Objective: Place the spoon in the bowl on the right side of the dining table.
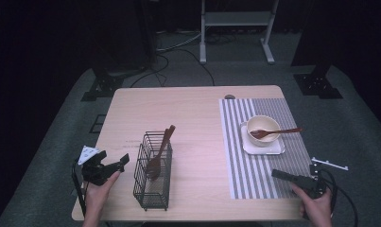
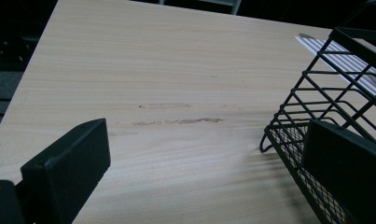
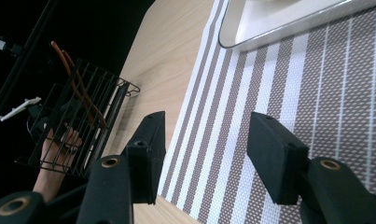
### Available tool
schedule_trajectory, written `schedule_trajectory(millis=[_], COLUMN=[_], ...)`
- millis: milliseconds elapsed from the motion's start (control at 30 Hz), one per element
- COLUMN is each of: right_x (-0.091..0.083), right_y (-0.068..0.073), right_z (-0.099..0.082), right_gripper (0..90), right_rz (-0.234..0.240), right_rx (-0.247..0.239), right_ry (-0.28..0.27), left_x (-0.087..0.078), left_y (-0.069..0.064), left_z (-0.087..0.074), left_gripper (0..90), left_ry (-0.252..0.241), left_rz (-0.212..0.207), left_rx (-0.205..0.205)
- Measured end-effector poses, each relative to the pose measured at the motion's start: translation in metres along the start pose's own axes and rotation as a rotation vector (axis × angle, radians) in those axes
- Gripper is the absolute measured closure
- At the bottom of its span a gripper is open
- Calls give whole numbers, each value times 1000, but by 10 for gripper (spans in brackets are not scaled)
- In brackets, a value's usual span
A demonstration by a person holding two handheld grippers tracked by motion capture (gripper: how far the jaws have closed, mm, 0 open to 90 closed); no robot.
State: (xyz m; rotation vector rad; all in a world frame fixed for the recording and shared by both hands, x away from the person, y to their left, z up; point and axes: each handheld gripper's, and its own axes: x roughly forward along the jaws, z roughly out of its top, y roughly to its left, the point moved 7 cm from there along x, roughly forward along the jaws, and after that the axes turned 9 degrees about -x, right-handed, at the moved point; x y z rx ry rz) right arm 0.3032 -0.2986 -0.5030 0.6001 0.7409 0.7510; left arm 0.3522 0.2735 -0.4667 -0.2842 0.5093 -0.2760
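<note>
Wooden fork (image 1: pixel 274 132) lies across the bowl (image 1: pixel 263 126) on the striped mat (image 1: pixel 292 156). Right gripper (image 3: pixel 204 154), jaws apart and empty, hovers over the mat's near edge. Left gripper (image 2: pixel 199 177) gapes empty beside the wire basket (image 1: pixel 152 170).

Lab/recording studio setup: lone wooden table (image 1: pixel 197 101) on grey carpet (image 1: pixel 358 118), black curtains around, equipment stand bases (image 1: pixel 318 82), loose floor cables (image 1: pixel 174 59), white metal frame (image 1: pixel 238 21) behind.
</note>
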Motion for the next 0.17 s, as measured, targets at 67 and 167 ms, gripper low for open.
schedule_trajectory(millis=[67, 167], right_x=[1, -1], right_y=[0, -1], right_z=[-2, -5], right_gripper=[441, 417], right_rz=[-3, 10], right_rx=[-13, -60], right_ry=[-5, -74], left_x=[0, 0], left_y=[0, 0], left_z=[0, 1], left_gripper=[2, 2], left_ry=[0, -5], left_rz=[-1, -1], left_rx=[2, 4])
